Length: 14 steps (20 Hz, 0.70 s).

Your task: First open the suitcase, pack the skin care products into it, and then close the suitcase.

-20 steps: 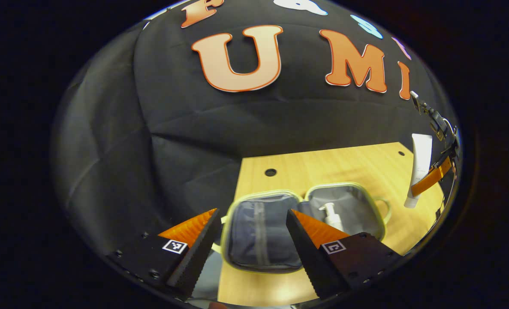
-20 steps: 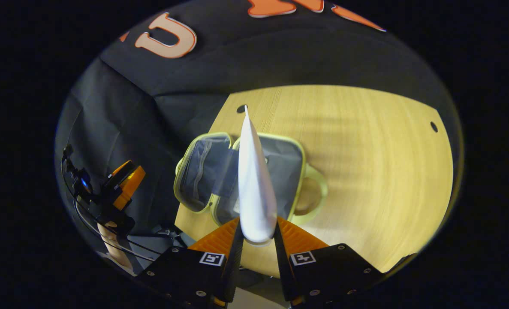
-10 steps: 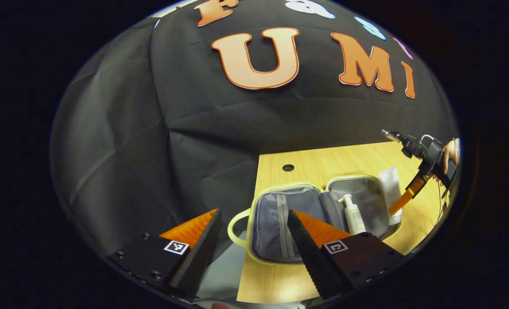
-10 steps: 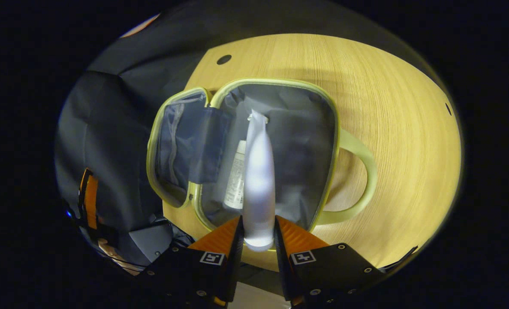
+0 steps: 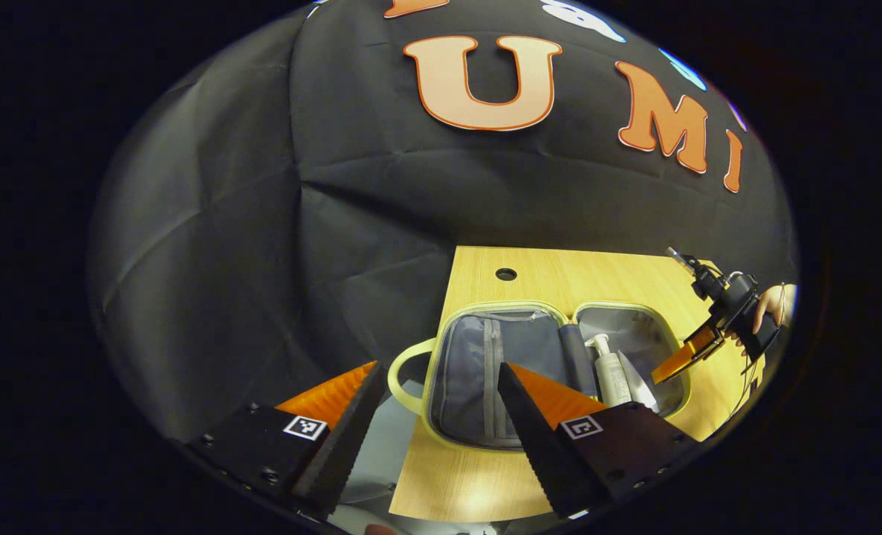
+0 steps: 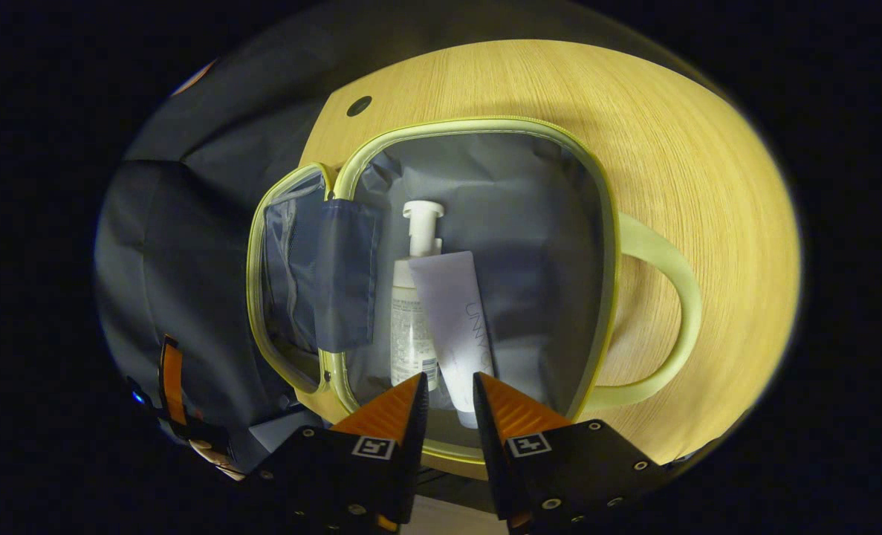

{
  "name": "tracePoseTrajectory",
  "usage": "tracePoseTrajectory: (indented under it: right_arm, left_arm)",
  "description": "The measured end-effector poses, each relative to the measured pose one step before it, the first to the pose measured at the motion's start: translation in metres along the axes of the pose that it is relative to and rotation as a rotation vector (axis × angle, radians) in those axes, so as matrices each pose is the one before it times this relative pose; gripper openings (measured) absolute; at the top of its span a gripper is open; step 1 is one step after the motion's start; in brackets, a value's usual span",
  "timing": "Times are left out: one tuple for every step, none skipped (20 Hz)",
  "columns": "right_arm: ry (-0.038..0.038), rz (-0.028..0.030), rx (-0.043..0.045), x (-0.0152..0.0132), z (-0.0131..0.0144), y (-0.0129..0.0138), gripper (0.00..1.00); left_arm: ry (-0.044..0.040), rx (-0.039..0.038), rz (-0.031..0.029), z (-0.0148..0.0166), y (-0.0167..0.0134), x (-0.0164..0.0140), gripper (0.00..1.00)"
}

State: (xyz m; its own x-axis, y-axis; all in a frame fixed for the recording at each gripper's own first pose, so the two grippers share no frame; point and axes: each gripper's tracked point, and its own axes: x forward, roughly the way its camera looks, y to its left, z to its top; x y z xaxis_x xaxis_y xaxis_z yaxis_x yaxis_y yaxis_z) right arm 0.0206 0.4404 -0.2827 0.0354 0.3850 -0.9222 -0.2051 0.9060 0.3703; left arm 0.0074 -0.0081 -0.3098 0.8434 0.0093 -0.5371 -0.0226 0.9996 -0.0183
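**Tube and pump bottle lie in the open suitcase**

The suitcase (image 6: 470, 126) lies open on the wooden table (image 6: 693, 163), its 2 halves spread flat, each with a pale green rim and a loop handle (image 6: 671, 297). In the right gripper view, the half nearer the camera holds 2 skin care products side by side on the grey lining: a white pump bottle (image 6: 411, 297) and a pale tube (image 6: 459, 327), which overlaps the bottle's edge. The other half (image 6: 292, 282) shows a zipped mesh pocket.

The right gripper (image 6: 449, 390) hovers at the near end of the tube, its orange fingers (image 6: 388, 405) a narrow gap apart; the tube's cap end sits in that gap, but whether the pads touch it cannot be told. From the left gripper view, this gripper (image 5: 682, 357) reaches down into the case, with a hand (image 5: 771, 305) behind it.

The left gripper (image 5: 437, 379) hangs by the table's edge, jaws wide apart and holding nothing, in front of the pocket half (image 5: 493, 364).
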Motion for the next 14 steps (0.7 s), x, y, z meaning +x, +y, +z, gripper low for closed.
tracePoseTrajectory:
  right_arm:
    - [-0.01540, 0.01208, -0.00279, -0.00425, 0.00079, 0.00411, 0.37]
    - [-0.01355, 0.01626, -0.00173, -0.00318, 0.00071, 0.00362, 0.60]
    - [-0.01931, 0.01502, -0.00221, -0.00672, 0.00026, 0.00445, 0.66]
    - [-0.02615, 0.01633, -0.00164, -0.00707, 0.00183, 0.00374, 0.68]
    - [-0.02851, 0.01391, -0.00036, -0.00832, 0.00155, 0.00435, 0.81]
    - [-0.02680, 0.01342, 0.00179, -0.00769, 0.00059, 0.00346, 0.90]
    - [-0.02446, 0.01487, 0.00384, -0.00649, -0.00086, 0.00385, 0.94]
    - [-0.01962, 0.01931, 0.00366, -0.00904, -0.00169, 0.00464, 0.96]
    - [-0.01787, 0.01310, 0.00472, -0.00705, -0.00297, 0.00422, 0.96]
    - [-0.01726, 0.00695, 0.00120, -0.00626, -0.00215, 0.00227, 0.96]
    - [-0.01420, 0.00104, 0.00003, -0.00791, -0.00288, 0.00052, 0.96]
    - [-0.01181, 0.00078, -0.00036, -0.00579, -0.00165, 0.00100, 0.95]
    - [-0.01291, -0.00180, 0.00331, -0.00572, -0.00202, 0.00040, 0.95]
    - [-0.01045, -0.00210, 0.00737, -0.00411, -0.00096, 0.00026, 0.96]
  left_arm:
    - [-0.00405, -0.01047, 0.01256, 0.00146, 0.00449, 0.00096, 0.98]
    - [-0.00048, -0.01674, 0.00761, -0.00236, 0.00542, 0.00024, 0.98]
    - [0.00346, -0.02121, 0.00837, -0.00179, 0.00637, -0.00007, 0.98]
    - [-0.00373, -0.01649, 0.00968, -0.00103, 0.00861, 0.00208, 0.98]
    - [-0.00547, -0.00839, 0.01245, -0.00031, 0.00994, 0.00444, 0.98]
    - [-0.00755, 0.00114, 0.01186, -0.00122, 0.01114, 0.00616, 0.98]
    - [-0.00742, 0.00151, 0.01537, -0.00033, 0.01313, 0.00889, 0.98]
    - [-0.00341, 0.00013, 0.00589, -0.00054, 0.01054, 0.01066, 0.98]
    - [0.00271, -0.00617, -0.01163, -0.00176, 0.00810, 0.01211, 0.98]
    - [0.01093, -0.00928, -0.02393, -0.00527, 0.00665, 0.01297, 0.98]
    - [0.01465, -0.01109, -0.03561, -0.00428, 0.00453, 0.01341, 0.98]
    - [0.02429, -0.01511, -0.05284, -0.00847, -0.00029, 0.01311, 0.98]
    - [0.01823, -0.02574, -0.04911, -0.00617, -0.00135, 0.01444, 0.99]
    - [0.02721, -0.03555, -0.04903, -0.00911, 0.00066, 0.01319, 1.00]
